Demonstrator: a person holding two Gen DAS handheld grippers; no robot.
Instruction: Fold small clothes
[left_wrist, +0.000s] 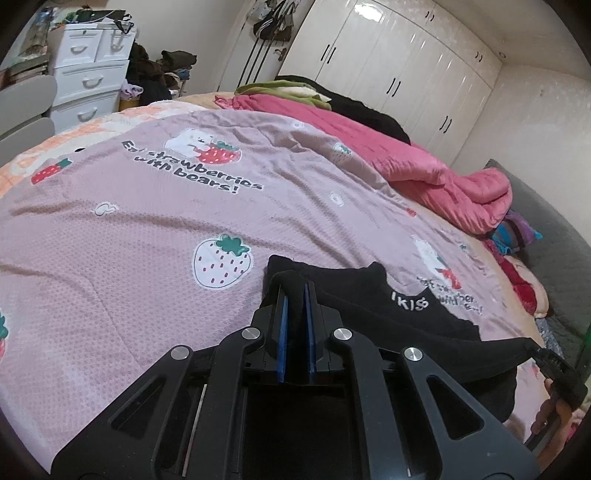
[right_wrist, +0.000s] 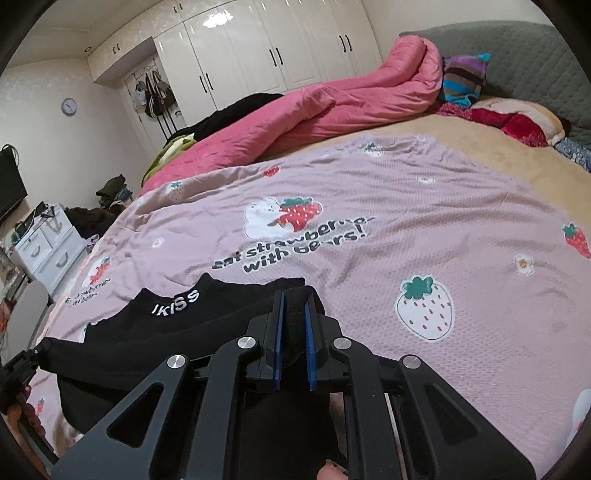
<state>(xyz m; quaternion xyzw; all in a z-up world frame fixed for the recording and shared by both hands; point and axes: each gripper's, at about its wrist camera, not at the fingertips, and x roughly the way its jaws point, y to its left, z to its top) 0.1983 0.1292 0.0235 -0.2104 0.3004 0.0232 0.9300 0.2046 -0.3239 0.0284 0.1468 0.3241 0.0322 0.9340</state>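
A pink strawberry-print bedspread (left_wrist: 147, 206) covers the bed. On its near edge lies a small black garment (right_wrist: 177, 314), possibly briefs, stretched between the left gripper (left_wrist: 294, 286) and right gripper (right_wrist: 294, 295), each pinching a corner.

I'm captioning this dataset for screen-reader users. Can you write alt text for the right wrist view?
The right gripper is shut on a corner of a black garment with white lettering, stretched over a pink strawberry-print sheet on a bed. The left gripper holds its other corner at the far left; a rolled pink quilt and white wardrobes lie behind.
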